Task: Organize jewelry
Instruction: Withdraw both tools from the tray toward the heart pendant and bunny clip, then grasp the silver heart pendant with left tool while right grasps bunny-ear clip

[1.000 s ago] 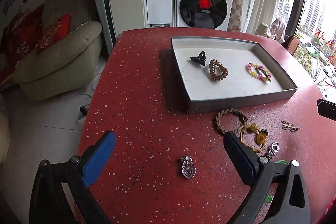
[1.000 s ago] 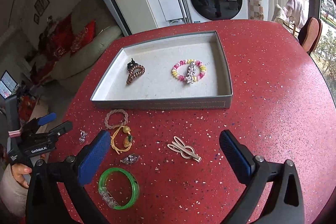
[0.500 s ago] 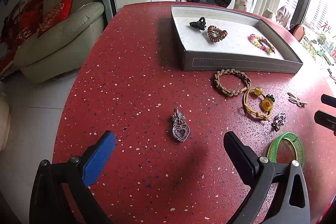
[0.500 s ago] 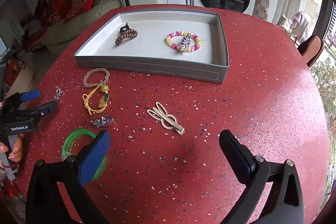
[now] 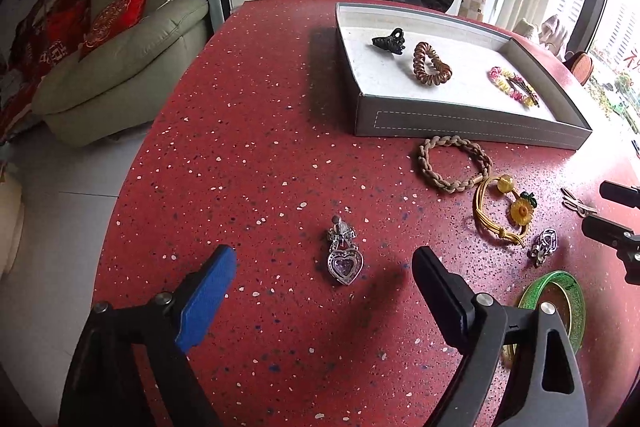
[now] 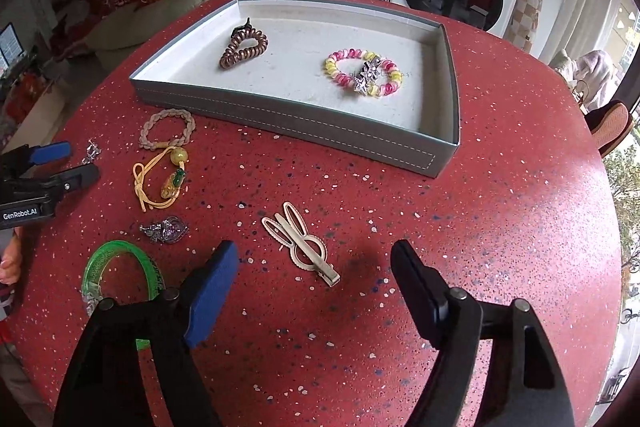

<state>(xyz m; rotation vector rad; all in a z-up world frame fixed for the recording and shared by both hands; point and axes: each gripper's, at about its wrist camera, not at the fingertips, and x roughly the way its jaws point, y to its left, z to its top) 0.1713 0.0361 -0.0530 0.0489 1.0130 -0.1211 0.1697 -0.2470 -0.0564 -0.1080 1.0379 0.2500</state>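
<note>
The right gripper (image 6: 314, 267) is seen wide, jaws just narrowed around the cream hair clip (image 6: 301, 245), nothing gripped. The left gripper (image 5: 324, 269) is spread over the heart pendant (image 5: 344, 251). The green bangle (image 5: 558, 301) is partly hidden, lower right.

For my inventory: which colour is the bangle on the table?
Translucent green bangle, clearest in the right wrist view.

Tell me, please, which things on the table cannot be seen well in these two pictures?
- Green bangle: left wrist view, near part hidden behind the left claw; right wrist view, lower part behind the right claw.
- Black hair clip: right wrist view, mostly hidden behind the coil hair tie.
- Cream hairpin: left wrist view, partly covered by the right claw.
</note>
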